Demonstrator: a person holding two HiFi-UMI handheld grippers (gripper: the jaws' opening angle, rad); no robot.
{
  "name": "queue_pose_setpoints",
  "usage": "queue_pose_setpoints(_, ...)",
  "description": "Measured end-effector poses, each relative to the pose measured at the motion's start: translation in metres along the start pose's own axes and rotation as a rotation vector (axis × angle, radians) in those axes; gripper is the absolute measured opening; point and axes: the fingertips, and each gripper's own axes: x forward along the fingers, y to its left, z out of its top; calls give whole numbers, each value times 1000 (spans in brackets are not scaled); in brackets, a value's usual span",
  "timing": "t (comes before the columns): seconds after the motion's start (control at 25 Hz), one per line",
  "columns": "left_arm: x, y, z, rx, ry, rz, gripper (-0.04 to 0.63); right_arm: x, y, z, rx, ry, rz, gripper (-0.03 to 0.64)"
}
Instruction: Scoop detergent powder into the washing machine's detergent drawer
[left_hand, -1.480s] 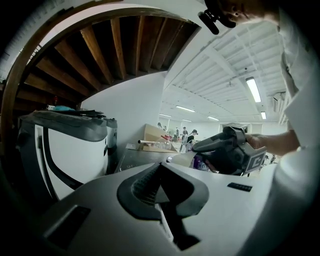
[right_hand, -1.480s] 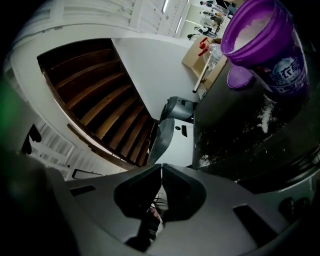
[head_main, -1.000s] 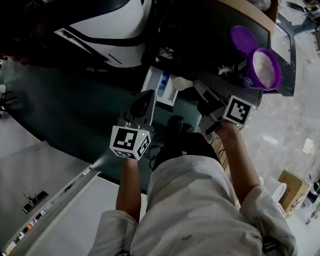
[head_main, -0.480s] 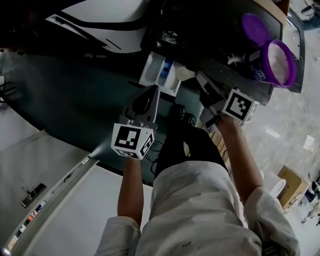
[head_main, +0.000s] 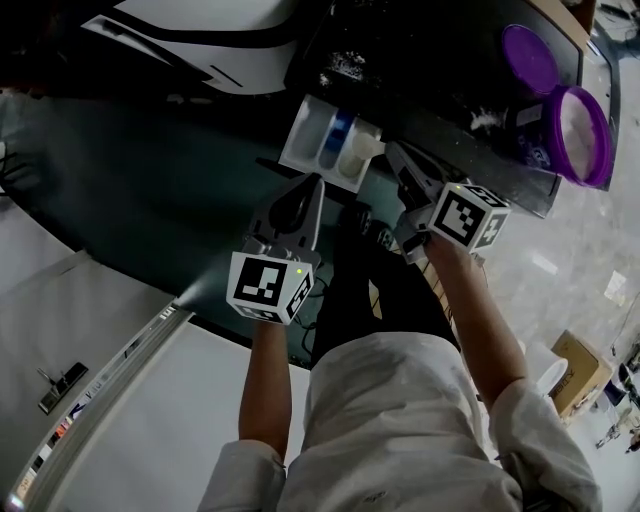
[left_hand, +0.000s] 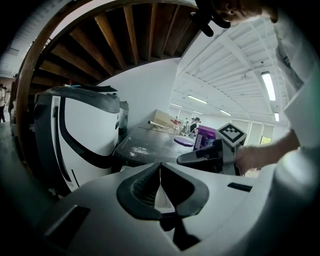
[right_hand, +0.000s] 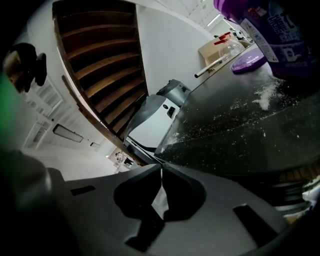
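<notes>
your left hand-held gripper (left_hand: 160, 167) and right hand-held gripper (right_hand: 161, 172) both sit closed on nothing near the open detergent drawer (head_main: 330, 146).

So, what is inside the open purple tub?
The head view shows white powder inside the purple tub. Anything below the powder's surface is covered, so a buried scoop cannot be ruled out.

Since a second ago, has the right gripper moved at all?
Yes. The right gripper has drawn left, away from the round purple tub of white powder.
</notes>
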Motion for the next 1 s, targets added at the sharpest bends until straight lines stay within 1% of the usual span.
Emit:
queue_pose_setpoints(0.12, 2, 3, -5, -11, 5, 4, 20, 7, -6, -4, -61, 10, -22, 11)
queue_pose_setpoints(0.32, 4, 8, -9, -7, 18, 3, 20, 15, -11, -10, -171, 20, -54, 11)
queue_pose_setpoints(0.68, 5, 14, -8, -15, 16, 10, 20, 20, -19, -16, -271, 41, -95, 11)
queue_pose_setpoints(1.0, 3, 15, -8, -22, 15, 14, 20, 26, -14, -18, -431, 69, -120, 11)
